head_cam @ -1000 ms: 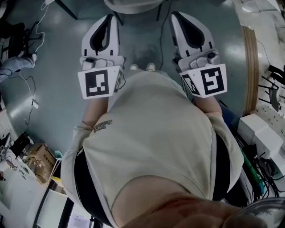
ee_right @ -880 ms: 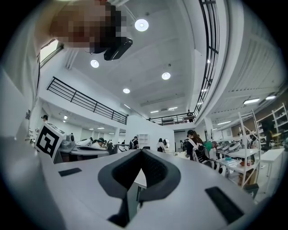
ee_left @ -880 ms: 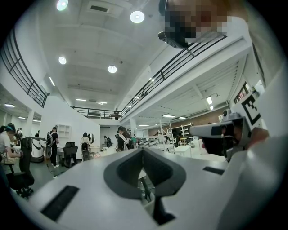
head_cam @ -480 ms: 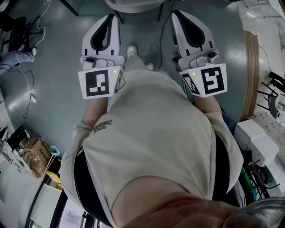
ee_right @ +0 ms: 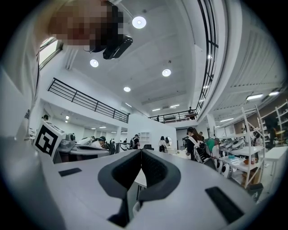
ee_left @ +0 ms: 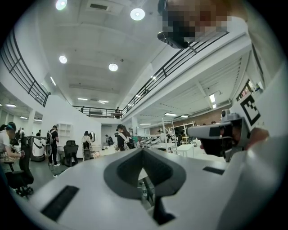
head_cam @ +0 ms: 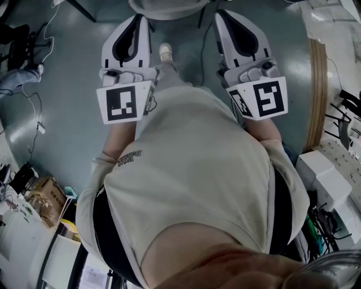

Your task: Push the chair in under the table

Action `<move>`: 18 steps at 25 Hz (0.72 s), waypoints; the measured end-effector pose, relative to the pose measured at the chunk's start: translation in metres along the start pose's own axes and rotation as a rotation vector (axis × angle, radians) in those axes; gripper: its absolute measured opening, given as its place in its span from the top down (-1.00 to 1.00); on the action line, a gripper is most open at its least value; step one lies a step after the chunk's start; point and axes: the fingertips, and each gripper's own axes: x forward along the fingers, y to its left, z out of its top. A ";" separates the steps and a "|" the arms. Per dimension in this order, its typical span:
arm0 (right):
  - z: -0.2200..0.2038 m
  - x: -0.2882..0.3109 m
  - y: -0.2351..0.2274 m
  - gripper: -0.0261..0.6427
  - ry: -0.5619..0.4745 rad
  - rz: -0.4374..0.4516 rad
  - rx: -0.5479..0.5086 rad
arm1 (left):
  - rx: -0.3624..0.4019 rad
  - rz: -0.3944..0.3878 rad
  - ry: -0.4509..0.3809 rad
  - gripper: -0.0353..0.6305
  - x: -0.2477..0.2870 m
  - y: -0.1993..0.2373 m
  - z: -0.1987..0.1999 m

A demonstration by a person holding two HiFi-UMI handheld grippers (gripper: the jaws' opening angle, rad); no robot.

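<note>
**Two grippers shut, chair just ahead**

Two tools were clenched on nothing: white left gripper (head_cam: pixel 137 20) and white right gripper (head_cam: pixel 221 15). The pale rounded chair (head_cam: pixel 166 7) lay far, just beyond both tips. It was probably light, rigid and free-sliding, best pushed at the back rim. Smooth grey-blue floor (head_cam: pixel 73 84); wood-edged table (head_cam: pixel 317 84) right; railed gallery (ee_right: pixel 85 99) above the hall.

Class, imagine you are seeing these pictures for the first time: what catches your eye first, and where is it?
The left tongs and right tongs, white, jut forward side by side at the head view's top, both shut and empty, each bearing a bold black-and-white marker cube. Below them the person's pale shirt fills the middle.
</note>
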 end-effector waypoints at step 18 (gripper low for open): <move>-0.026 0.101 -0.042 0.89 0.057 -0.017 0.016 | -0.039 -0.015 0.033 0.86 0.090 0.064 -0.022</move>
